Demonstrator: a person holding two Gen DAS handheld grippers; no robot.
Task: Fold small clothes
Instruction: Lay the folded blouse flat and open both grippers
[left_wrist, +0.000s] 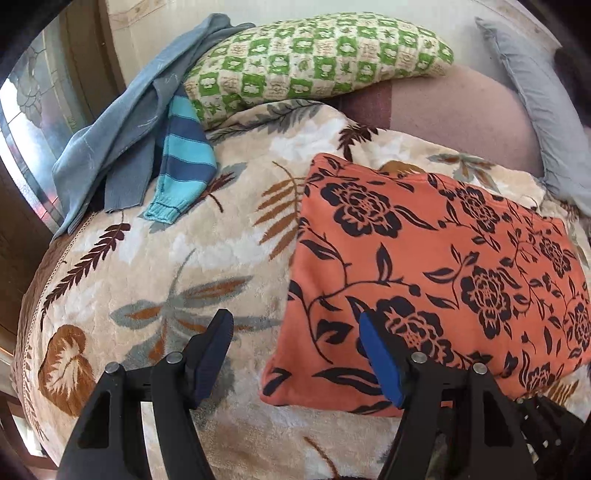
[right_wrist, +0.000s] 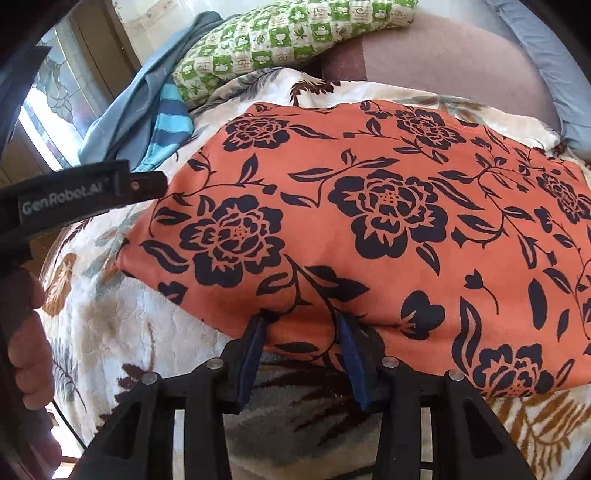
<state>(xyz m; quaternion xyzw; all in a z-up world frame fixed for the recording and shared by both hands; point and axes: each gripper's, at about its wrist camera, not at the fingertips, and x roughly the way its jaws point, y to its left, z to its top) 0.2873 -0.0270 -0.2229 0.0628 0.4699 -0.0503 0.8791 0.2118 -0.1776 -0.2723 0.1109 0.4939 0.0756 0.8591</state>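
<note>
left gripper (left_wrist: 295, 332): jaws wide, over cloth's left edge
right gripper (right_wrist: 303, 325): jaws apart, tips at cloth's near edge
cloth (right_wrist: 369, 221): orange floral, folded on blanket (left_wrist: 147, 266)

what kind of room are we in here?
Most likely a bedroom, on a bed. A plush leaf-print blanket covers the surface, a green checked pillow lies at the far end, and the orange floral garment is spread on the blanket.
</note>
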